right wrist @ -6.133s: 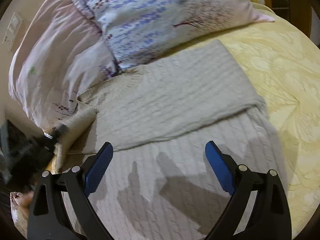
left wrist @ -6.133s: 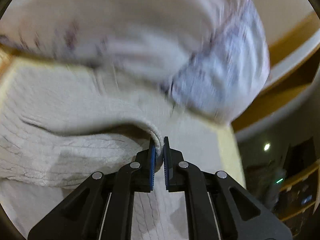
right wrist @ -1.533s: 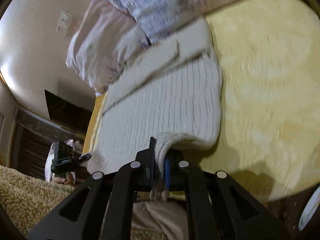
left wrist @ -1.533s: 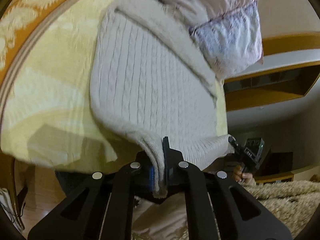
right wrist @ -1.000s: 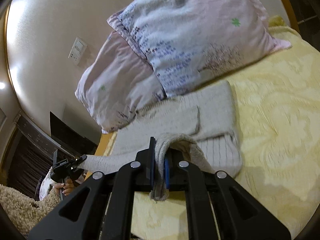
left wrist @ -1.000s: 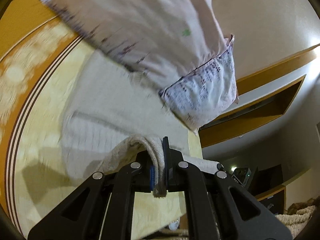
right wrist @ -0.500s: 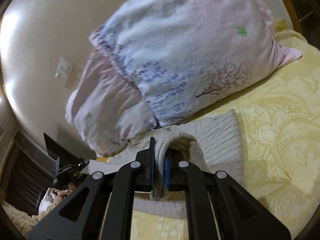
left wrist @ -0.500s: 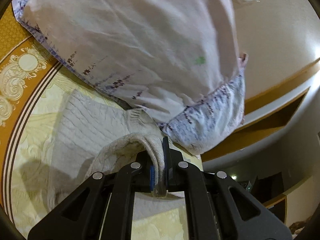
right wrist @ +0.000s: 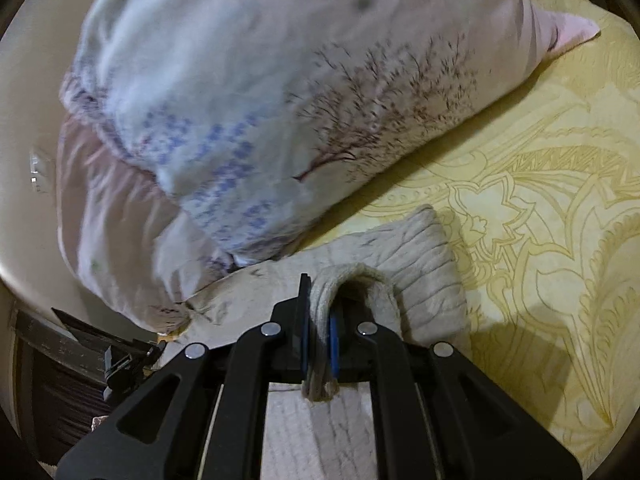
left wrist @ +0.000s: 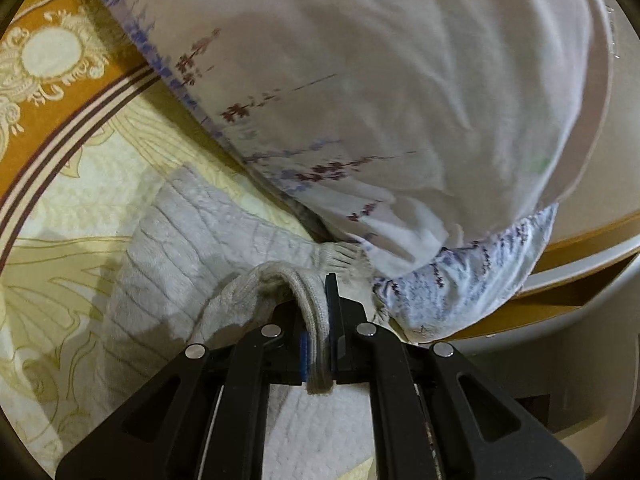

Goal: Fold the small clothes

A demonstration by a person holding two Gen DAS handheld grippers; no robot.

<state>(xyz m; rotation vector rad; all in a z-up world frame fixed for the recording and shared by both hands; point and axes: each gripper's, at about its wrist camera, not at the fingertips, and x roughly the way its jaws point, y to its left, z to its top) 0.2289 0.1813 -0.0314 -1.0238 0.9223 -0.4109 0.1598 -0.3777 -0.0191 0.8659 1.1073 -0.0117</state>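
Observation:
A cream cable-knit sweater lies on the yellow patterned bedspread, up against the pillows. My left gripper is shut on a ribbed edge of the sweater, which loops up over its fingers. In the right wrist view the same sweater lies below the pillows, and my right gripper is shut on another ribbed edge of it. Both held edges hang just over the far part of the sweater. The left gripper shows small and dark at the left.
Two floral pillows lean right behind the sweater. The orange border of the bedspread runs at the left. Bare bedspread spreads to the right. A wooden headboard shelf is behind.
Both grippers have carried the sweater's held edge forward towards the pillows, folding it over the far part. The pillows now loom much closer in both views.

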